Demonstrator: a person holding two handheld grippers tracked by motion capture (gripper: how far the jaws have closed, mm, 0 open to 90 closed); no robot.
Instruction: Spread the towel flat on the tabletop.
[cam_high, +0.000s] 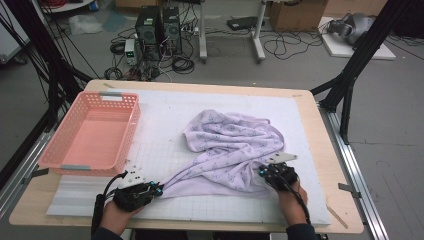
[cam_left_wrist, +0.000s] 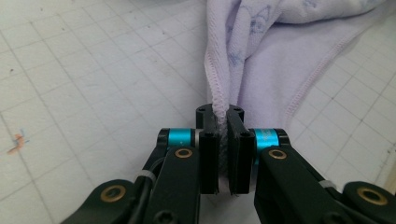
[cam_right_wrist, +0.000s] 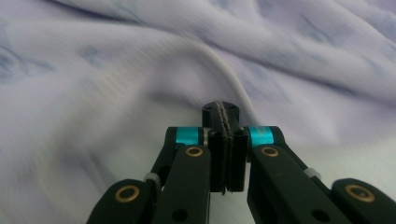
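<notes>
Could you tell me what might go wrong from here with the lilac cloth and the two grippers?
1. The left gripper pinches only a thin hemmed edge of the cloth; a hard pull could slip it free.
2. The right gripper has its jaws shut with no fabric clearly between them, so it may lift away empty.
3. The cloth lies bunched in folds, so pulling from one corner may drag the heap across the white mat rather than spread it.

garment (cam_right_wrist: 116, 70) blurred, forearms cropped at bottom edge
</notes>
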